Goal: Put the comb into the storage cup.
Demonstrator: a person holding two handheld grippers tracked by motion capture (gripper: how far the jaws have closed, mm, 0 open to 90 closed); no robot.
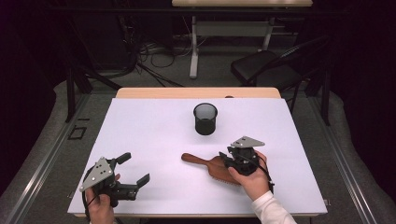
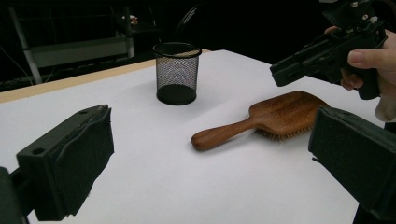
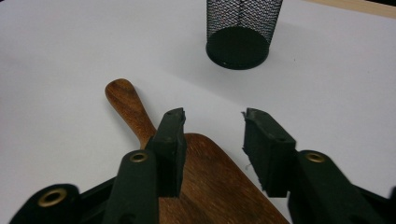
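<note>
Wooden paddle hairbrush (image 1: pixel 212 166) lies bristles-down on the white table (image 1: pixel 154 140), handle pointing left, toward the near right. Right gripper (image 1: pixel 229 159) hangs over the brush head, jaws apart, nothing held. Left gripper (image 1: pixel 134 168) sits near the front left edge, jaws wide apart, empty. Black mesh pen cup (image 1: pixel 205 118) stands upright behind the brush.

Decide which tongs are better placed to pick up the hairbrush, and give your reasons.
Right. The right tongs hang open directly over the hairbrush, jaws astride its head. The left tongs are open too, but well off to the side.
</note>
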